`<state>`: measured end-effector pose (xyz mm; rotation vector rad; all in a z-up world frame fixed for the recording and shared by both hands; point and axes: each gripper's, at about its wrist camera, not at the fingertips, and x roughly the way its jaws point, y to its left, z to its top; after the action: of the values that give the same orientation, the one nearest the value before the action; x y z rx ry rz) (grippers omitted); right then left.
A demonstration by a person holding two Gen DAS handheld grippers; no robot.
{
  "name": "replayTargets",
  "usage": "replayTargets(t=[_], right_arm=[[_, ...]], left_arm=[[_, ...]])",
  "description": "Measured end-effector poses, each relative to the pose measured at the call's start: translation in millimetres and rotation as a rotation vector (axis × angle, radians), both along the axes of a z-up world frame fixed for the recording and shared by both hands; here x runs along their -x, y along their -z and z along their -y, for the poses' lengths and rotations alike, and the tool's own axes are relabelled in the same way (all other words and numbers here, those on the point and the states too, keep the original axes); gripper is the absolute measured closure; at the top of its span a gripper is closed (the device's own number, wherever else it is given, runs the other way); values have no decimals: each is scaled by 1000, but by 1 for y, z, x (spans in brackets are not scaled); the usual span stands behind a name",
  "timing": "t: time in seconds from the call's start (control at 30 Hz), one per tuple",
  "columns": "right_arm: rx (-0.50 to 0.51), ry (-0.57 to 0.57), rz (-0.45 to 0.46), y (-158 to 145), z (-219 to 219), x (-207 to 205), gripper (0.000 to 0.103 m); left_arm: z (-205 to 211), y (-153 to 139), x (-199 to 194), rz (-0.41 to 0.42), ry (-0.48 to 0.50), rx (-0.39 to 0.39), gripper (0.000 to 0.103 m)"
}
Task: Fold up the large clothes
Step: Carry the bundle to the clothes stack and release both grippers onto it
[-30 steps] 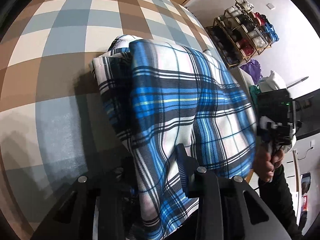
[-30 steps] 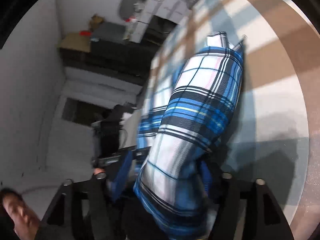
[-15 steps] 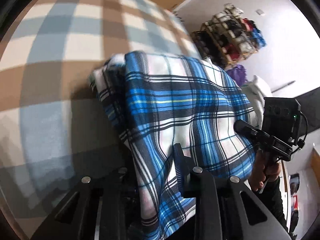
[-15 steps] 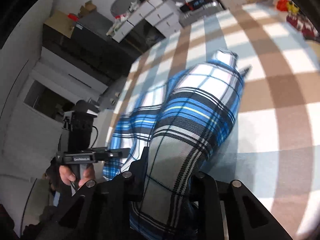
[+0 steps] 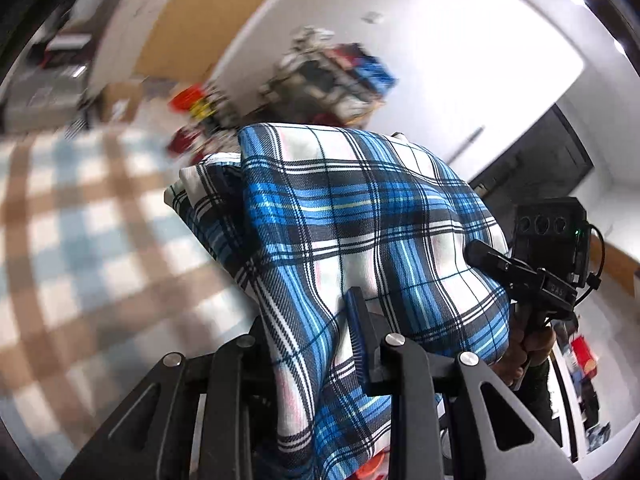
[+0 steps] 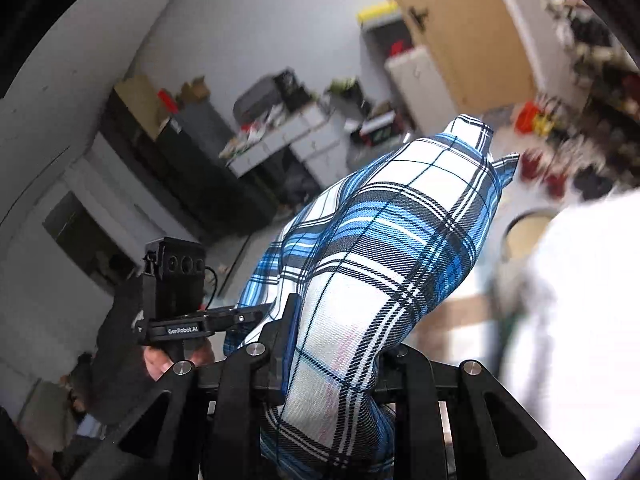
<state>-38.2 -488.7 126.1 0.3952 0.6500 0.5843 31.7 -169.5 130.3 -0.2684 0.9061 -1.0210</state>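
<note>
Plaid shirt (image 5: pixel 360 220), blue, white and black, folded into a thick bundle, hangs in the air between the two grippers, off the checked surface (image 5: pixel 80 240). Left gripper (image 5: pixel 316 344): fingers clenched on one end of the bundle; cloth fills the gap between them, spills down past the gripper body, and rises forward and away from the fingertips. One blue-padded finger (image 5: pixel 356 336) shows pressed against the fabric; the other finger is hidden under the cloth. Right gripper (image 6: pixel 332 340): fingers likewise clamped on the other end of the bundle, the fabric pinched between them and bulging forward beyond the tips to a loose corner (image 6: pixel 472 128) at the far end. Left finger pad (image 6: pixel 290 332) visible against the cloth; the right one is covered. From the left wrist view the right gripper (image 5: pixel 516 276) sits off to the right of the fingers, at the edge of the bundle, held by a hand (image 5: pixel 524 348). From the right wrist view the left gripper (image 6: pixel 224 318) sits to the left of the fingers, its tips reaching into the cloth, a hand (image 6: pixel 172 356) on its handle. Checked surface, brown, pale blue and white, lies to the left of the left fingers, blurred. Room behind is blurred: shelving (image 5: pixel 332 76) with clutter, a wooden door (image 6: pixel 460 32), grey cabinets (image 6: pixel 288 136).
</note>
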Motion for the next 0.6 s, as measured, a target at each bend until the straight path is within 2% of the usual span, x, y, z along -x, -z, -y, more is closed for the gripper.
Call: replayTargets(t=[0.1, 0.2, 0.3, 0.43, 0.47, 0.5, 0.53, 0.57, 0.6], right_arm=[[21, 69, 14, -23, 59, 10, 79], [39, 114, 9, -25, 117, 14, 78], [42, 135, -61, 1, 167, 11, 73], [43, 253, -292, 77, 220, -12, 65], [32, 285, -346, 100, 231, -13, 57], [30, 301, -357, 111, 239, -11, 52], [25, 325, -353, 120, 245, -5, 36], [26, 333, -339, 122, 249, -1, 26], [46, 337, -319, 121, 254, 5, 25]], left_arm=[[59, -23, 0, 40, 42, 23, 82], [109, -16, -5, 11, 80, 69, 83], [143, 19, -3, -33, 96, 72, 83], [185, 99, 9, -108, 111, -45, 83], [188, 116, 10, -128, 107, -58, 83], [184, 127, 12, -126, 98, -38, 82], [180, 130, 11, -117, 94, -22, 78], [177, 131, 11, -102, 91, -18, 78], [172, 131, 12, -95, 93, -20, 77]])
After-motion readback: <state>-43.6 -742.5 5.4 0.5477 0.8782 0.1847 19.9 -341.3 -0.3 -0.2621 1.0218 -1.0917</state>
